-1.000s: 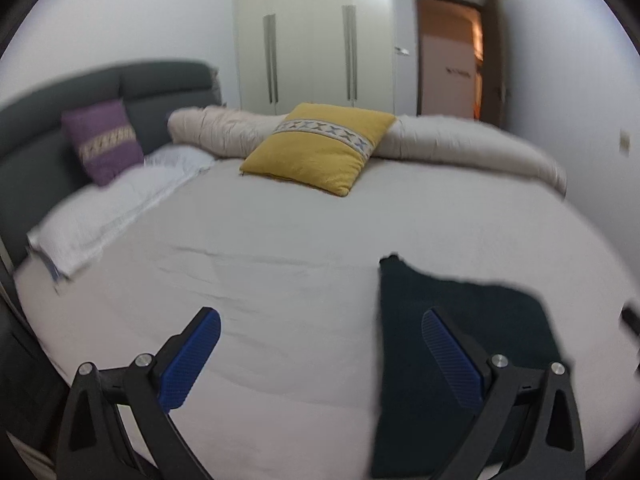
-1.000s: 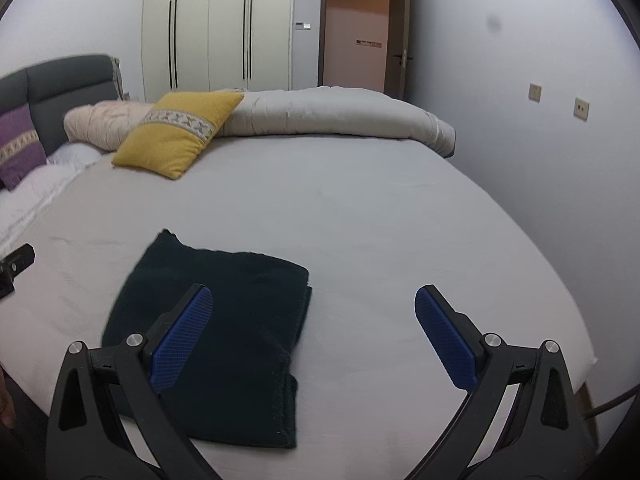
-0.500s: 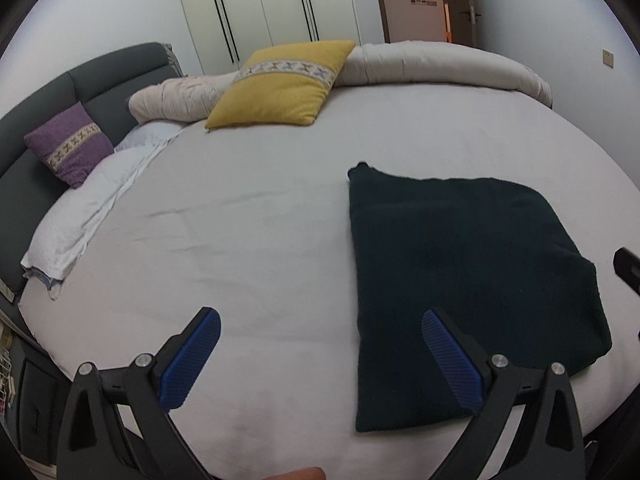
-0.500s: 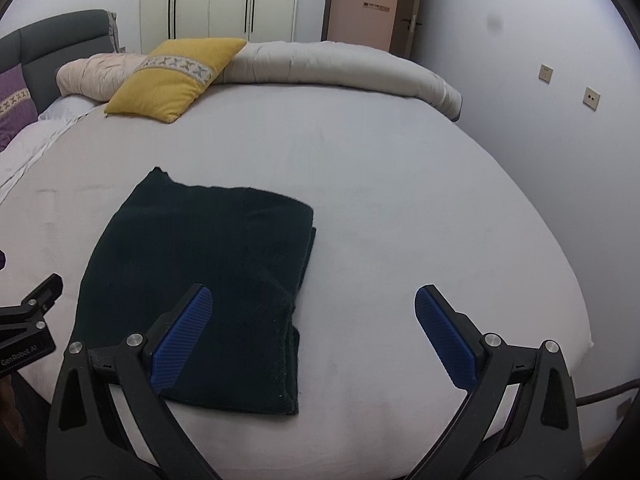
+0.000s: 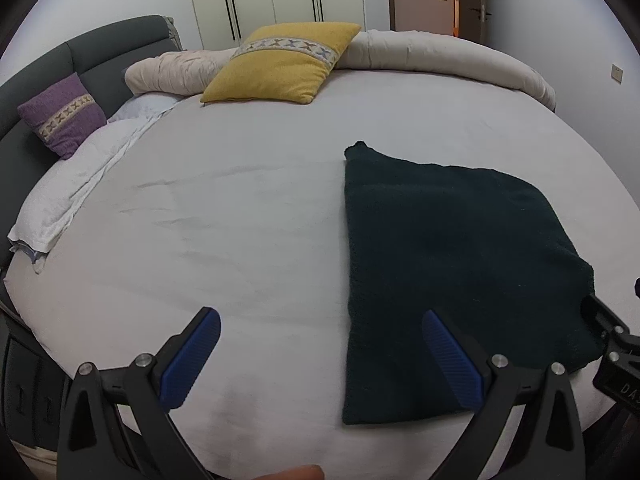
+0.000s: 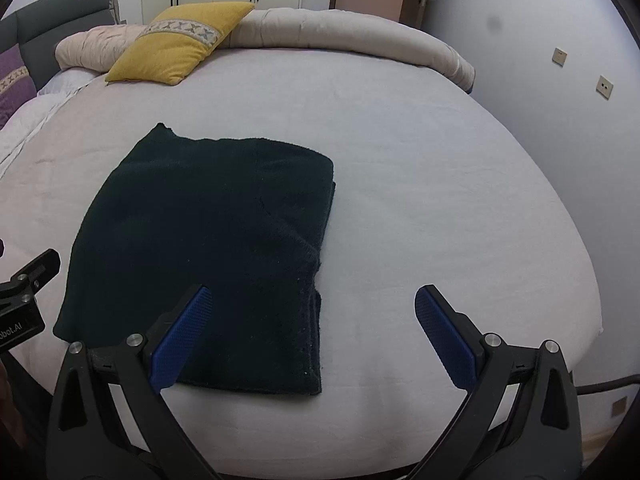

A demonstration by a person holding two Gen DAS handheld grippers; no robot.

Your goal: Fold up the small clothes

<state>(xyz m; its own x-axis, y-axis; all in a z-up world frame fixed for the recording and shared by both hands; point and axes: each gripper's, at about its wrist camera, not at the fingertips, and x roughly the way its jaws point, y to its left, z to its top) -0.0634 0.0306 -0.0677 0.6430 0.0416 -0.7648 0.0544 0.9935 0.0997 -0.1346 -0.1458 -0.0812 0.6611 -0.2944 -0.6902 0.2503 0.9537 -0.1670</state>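
The dark folded cloth [image 6: 208, 240] lies flat on the bed [image 6: 420, 168]. The right gripper [image 6: 312, 332] jaws are spread wide, its left jaw hiding the cloth's near edge. The left gripper [image 5: 320, 356] jaws are spread too, its right jaw over the cloth.

Black tongs [image 5: 320, 354], blue ribbed pads [image 6: 442, 334], silver screws [image 5: 498, 360]

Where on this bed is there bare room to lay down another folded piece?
Bare sheet lies between the dark folded cloth and the white pillow, and also right of the cloth toward the wall-side edge. The head end is crowded: yellow cushion, rolled duvet, purple cushion.
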